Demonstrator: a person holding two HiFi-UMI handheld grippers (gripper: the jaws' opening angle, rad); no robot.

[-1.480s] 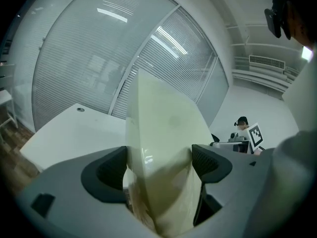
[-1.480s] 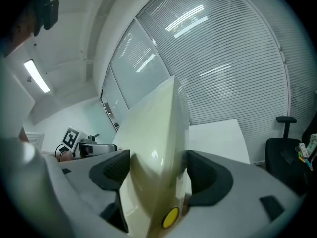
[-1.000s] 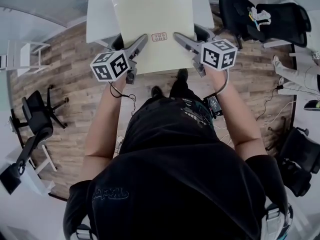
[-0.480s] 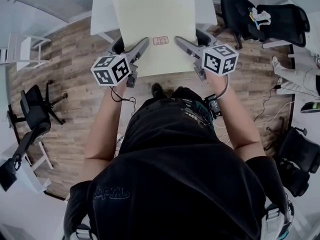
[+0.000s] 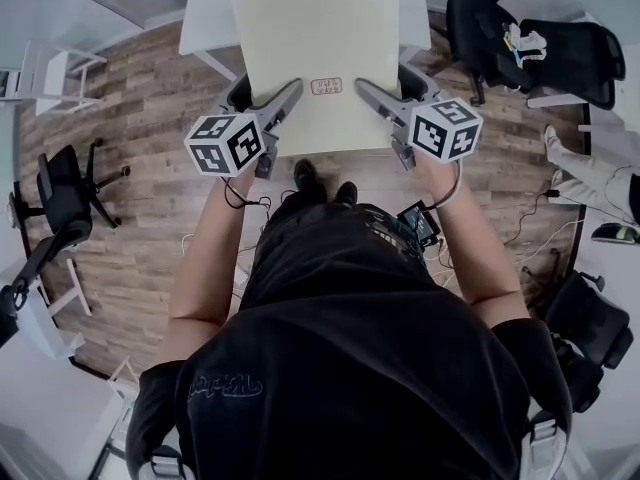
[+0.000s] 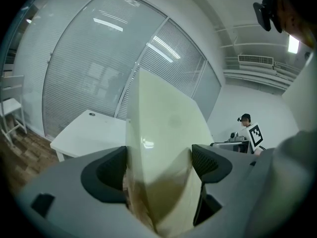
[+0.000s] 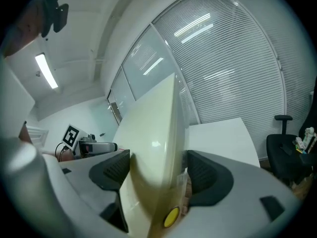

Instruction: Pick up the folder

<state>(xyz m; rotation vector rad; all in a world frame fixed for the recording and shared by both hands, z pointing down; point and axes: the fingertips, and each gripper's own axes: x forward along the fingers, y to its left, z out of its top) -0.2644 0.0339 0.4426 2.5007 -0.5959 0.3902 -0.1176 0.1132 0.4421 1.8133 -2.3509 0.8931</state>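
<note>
A pale yellow folder [image 5: 318, 58] with a small red stamp near its near edge is held up in the air, above the white table [image 5: 207, 13]. My left gripper [image 5: 283, 96] is shut on its near left edge, my right gripper [image 5: 372, 94] on its near right edge. In the left gripper view the folder [image 6: 163, 148] fills the gap between the dark pads [image 6: 208, 163], seen edge-on. In the right gripper view the folder [image 7: 151, 148] is likewise clamped between the pads [image 7: 113, 168], and a yellow button shows at its bottom edge.
The white table stands on a wooden floor [image 5: 130, 168]. Black office chairs stand at the upper right [image 5: 530, 43] and at the left [image 5: 62, 198]. Cables lie on the floor at the right. A person [image 6: 245, 125] sits far off in the left gripper view.
Both grippers have carried the folder slightly away from me and higher over the table; their hold on it is unchanged.
</note>
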